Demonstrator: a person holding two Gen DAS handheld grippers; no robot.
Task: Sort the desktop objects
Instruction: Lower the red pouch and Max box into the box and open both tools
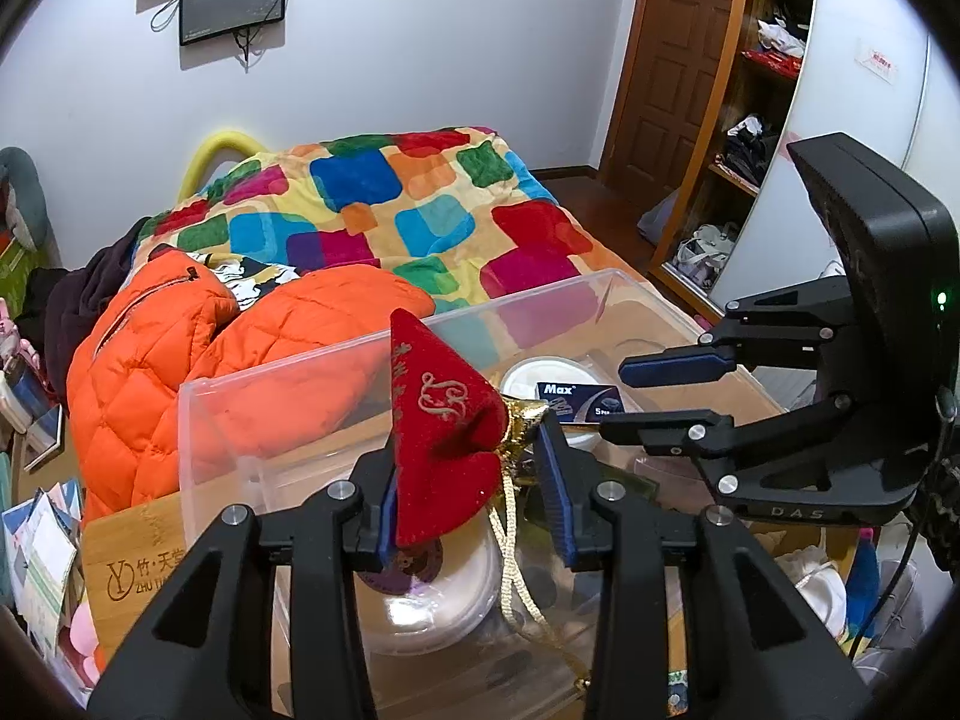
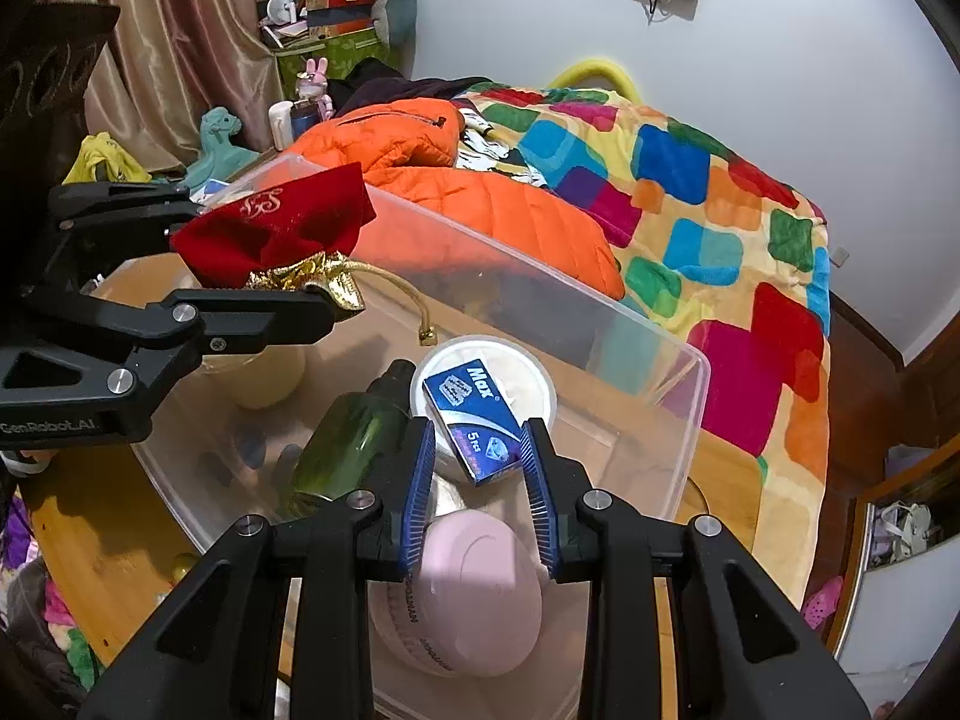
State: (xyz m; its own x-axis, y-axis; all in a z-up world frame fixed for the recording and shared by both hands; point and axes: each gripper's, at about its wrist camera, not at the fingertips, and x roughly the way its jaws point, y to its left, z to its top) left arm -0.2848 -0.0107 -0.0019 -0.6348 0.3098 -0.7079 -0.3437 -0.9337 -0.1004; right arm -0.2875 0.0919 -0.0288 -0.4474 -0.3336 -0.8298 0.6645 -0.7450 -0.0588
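Note:
A red velvet pouch [image 1: 444, 414] with gold trim and a cord stands between the fingers of my left gripper [image 1: 468, 444] over a clear plastic bin [image 1: 300, 357]. It leans on the left pad, and a gap shows at the right pad. In the right wrist view the pouch [image 2: 276, 222] rests on that gripper's [image 2: 258, 252] lower finger. My right gripper [image 2: 479, 429] is shut on a small blue "Max" box [image 2: 474, 420], held above the bin [image 2: 648, 408]. From the left wrist view the box [image 1: 576, 402] sits at the right gripper's [image 1: 615, 402] tips.
Inside the bin lie a green bottle [image 2: 348, 444], a white round tub [image 2: 516, 372], a pink round case [image 2: 474, 576] and a cream jar [image 2: 264, 372]. The bin stands on a wooden table [image 2: 90, 540]. Beyond it is a bed with an orange jacket [image 1: 150, 372].

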